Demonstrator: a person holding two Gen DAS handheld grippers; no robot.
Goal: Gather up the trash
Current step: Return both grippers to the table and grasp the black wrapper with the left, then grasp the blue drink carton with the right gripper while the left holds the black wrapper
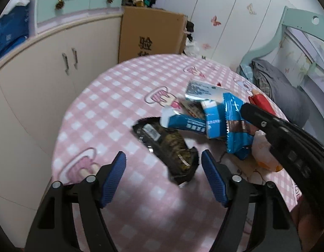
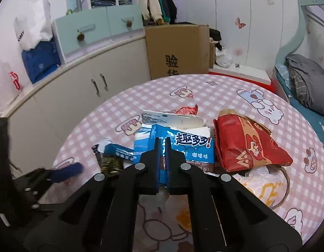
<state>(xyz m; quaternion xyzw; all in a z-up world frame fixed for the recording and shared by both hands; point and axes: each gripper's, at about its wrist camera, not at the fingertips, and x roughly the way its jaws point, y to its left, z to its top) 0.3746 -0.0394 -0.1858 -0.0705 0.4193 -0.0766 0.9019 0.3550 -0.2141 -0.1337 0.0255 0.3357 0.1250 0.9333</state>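
Two grippers are over a round table with a pink-and-white checked cloth, and the trash sits in a messy heap near its middle.

Right gripper has its black fingers pressed together on the blue biscuit wrapper with white lettering, pinching the wrapper's left part between the pads. In the left wrist view that same wrapper hangs from the black fingertip coming in from the right side.

Left gripper has its blue ribbed pads spread wide with nothing gripped. The near end of a dark, crinkly, black-and-gold snack packet lies on the cloth between them, but neither pad touches it.

Rest of the pile: a second blue-and-white wrapper overlapping the dark packet's far end, a white card box with blue print at the back, a crumpled red paper bag with a cartoon face just right of the pinched wrapper, and a thin white-and-orange plastic bag in front of the red one.

Behind the table there's a brown cardboard box with black characters next to cream cabinet doors.
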